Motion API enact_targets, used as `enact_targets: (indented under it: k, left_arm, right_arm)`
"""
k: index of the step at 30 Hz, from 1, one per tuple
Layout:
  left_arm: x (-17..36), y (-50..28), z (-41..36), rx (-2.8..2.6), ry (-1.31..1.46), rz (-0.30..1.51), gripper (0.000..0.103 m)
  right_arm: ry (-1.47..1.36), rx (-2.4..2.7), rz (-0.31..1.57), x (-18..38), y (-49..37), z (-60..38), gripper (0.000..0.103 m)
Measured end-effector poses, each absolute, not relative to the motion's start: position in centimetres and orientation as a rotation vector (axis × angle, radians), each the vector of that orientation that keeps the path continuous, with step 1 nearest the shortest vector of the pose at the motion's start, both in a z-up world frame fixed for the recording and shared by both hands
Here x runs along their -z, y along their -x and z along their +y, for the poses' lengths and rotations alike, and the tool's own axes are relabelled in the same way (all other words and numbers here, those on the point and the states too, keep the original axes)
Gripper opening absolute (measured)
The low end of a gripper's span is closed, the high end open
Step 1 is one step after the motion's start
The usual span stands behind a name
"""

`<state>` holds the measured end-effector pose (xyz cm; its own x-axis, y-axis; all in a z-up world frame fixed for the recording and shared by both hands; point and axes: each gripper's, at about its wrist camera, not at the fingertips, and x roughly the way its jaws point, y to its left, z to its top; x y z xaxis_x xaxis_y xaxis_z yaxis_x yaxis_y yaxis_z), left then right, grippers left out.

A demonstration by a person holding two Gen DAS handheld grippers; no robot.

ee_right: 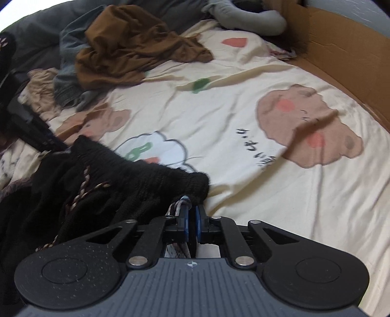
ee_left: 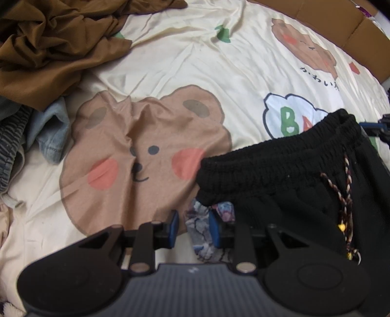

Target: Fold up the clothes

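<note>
Black pants (ee_left: 280,175) with a ribbed elastic waistband and a braided drawstring (ee_left: 347,180) hang over the bear-print sheet (ee_left: 170,61). In the right wrist view my right gripper (ee_right: 191,224) is shut on the near end of the waistband of the pants (ee_right: 121,175). In the left wrist view my left gripper (ee_left: 193,225) stands open just below the waistband's other corner. Only a purple-and-white patterned cloth (ee_left: 202,234) shows between its blue pads (ee_left: 174,223). The left gripper's dark body (ee_right: 31,124) is at the left edge of the right wrist view.
A crumpled brown garment (ee_left: 48,48) (ee_right: 129,46) lies at the far left of the bed, with denim (ee_left: 51,129) under and beside it. A cardboard box wall (ee_right: 341,56) runs along the right side. Grey cloth (ee_right: 243,17) lies at the far end.
</note>
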<state>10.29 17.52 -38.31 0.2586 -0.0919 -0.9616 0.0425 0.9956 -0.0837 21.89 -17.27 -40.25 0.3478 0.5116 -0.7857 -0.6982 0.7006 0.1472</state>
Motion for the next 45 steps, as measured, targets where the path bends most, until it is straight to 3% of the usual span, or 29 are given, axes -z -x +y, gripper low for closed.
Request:
enact_targets:
  k: [15,18,36,38,39,41,45]
  left_arm:
    - [38.4,-10.3,18.5,0.114,0.043,1.304,0.029]
    - [38.4,-10.3,18.4,0.115,0.045,1.304,0.029]
    - [39.5,-10.1,18.8,0.121,0.044,1.307,0.034]
    - [39.4,-10.2,18.6,0.121,0.016,1.304,0.039]
    - [39.3,-10.2,18.5,0.121,-0.002,1.302,0.04]
    - [39.2,-10.2,18.1,0.119,-0.047,1.293,0.046]
    - [39.1,-10.1,18.1,0.124,-0.039,1.282,0.046]
  right_arm:
    - [-0.034,-0.781,1.038,40.0,-24.1,-21.5,0.004]
    - [-0.052,-0.807,1.061,40.5,-23.8,-21.0,0.016]
    - [0.172,-0.851,1.082,43.2,-23.6,-16.6,0.02]
    - [0.199,-0.85,1.066,43.0,-23.3,-16.6,0.017]
    - [0.213,-0.849,1.057,43.0,-23.2,-16.6,0.01]
    - [0.241,-0.838,1.042,42.8,-22.9,-16.6,0.005]
    - [0.288,-0.767,1.004,41.9,-23.0,-17.3,0.001]
